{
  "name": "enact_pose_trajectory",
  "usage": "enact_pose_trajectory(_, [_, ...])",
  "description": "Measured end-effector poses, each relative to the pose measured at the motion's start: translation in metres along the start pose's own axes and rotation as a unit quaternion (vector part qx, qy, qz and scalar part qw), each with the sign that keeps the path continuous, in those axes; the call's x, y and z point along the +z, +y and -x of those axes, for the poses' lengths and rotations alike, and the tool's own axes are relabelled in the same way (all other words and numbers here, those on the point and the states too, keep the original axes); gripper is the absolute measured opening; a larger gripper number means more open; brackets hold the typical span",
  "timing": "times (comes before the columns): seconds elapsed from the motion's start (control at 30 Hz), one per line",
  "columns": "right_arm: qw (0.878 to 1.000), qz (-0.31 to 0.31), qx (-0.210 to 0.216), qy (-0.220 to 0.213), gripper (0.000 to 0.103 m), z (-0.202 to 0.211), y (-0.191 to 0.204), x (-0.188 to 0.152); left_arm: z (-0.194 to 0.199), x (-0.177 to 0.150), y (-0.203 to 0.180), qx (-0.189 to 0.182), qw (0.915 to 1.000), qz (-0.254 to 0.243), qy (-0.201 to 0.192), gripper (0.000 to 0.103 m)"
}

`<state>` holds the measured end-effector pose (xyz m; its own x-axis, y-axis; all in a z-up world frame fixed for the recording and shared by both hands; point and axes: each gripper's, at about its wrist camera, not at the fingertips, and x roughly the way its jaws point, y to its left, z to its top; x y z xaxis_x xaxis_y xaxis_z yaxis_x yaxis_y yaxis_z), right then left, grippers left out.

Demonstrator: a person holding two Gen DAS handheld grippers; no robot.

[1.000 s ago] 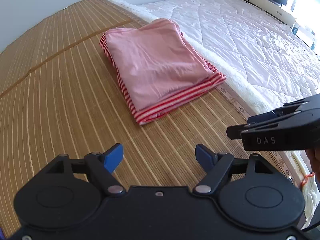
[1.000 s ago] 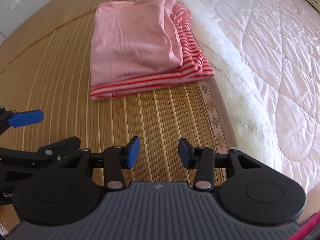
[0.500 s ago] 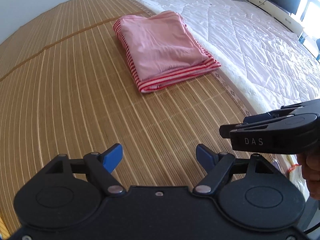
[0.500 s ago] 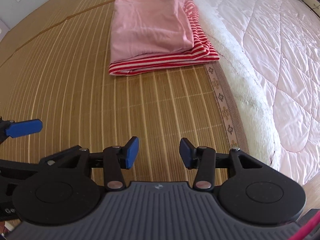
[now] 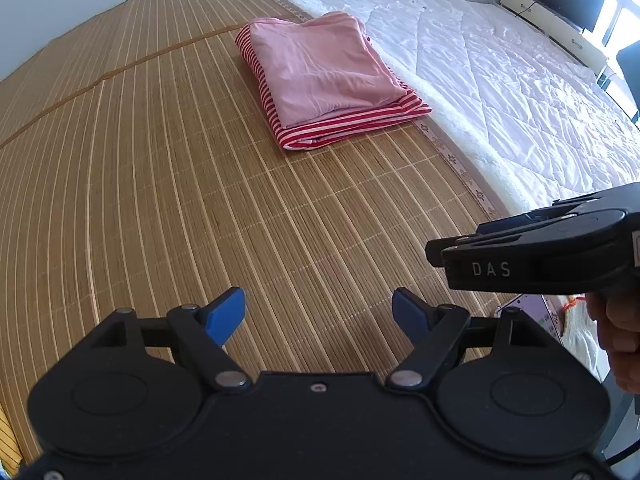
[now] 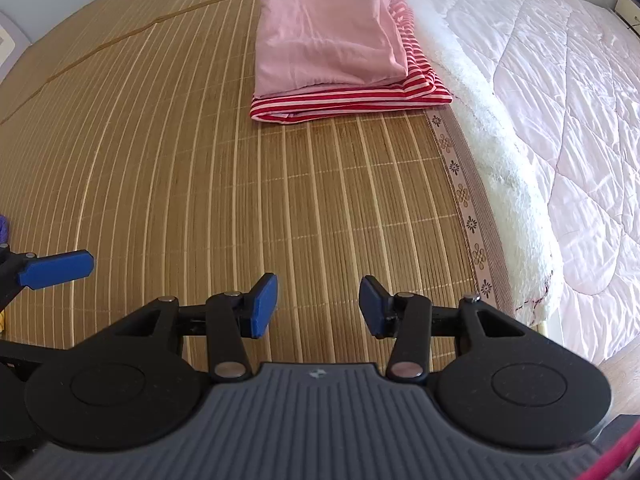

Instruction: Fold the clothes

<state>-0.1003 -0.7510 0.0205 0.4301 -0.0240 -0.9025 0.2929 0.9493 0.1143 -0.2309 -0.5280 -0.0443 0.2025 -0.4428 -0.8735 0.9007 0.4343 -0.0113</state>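
Left wrist view: your left gripper [image 5: 318, 314] and right gripper [image 6: 317, 306] stood with jaws apart, empty; folded clothes [image 5: 326, 80] lay well ahead on the mat [image 5: 160, 184].

Lighting: bright, even daylight. Source: window [image 5: 612, 4] at upper right of the left wrist view, blown out to white. Glare: soft sheen across the quilt [image 5: 500, 80]; pale highlights on the mat [image 6: 200, 160]. Shadows: faint and short, a thin dark line under the folded clothes [image 6: 332, 48]. Sharpness: both views crisp, no motion blur. Distortion: strong fisheye; mat slats bow outward toward the edges, corners darken into vignette.
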Motion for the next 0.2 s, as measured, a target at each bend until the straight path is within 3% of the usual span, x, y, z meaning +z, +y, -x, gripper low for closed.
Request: enact_pose_trajectory(0.2, [1.0, 0.003, -0.001, 0.0, 0.052, 0.0027, 0.003, -0.0014, 0.0054, -0.0018, 0.0017, 0.005, 0.9999, 0.009, -0.009, 0.082])
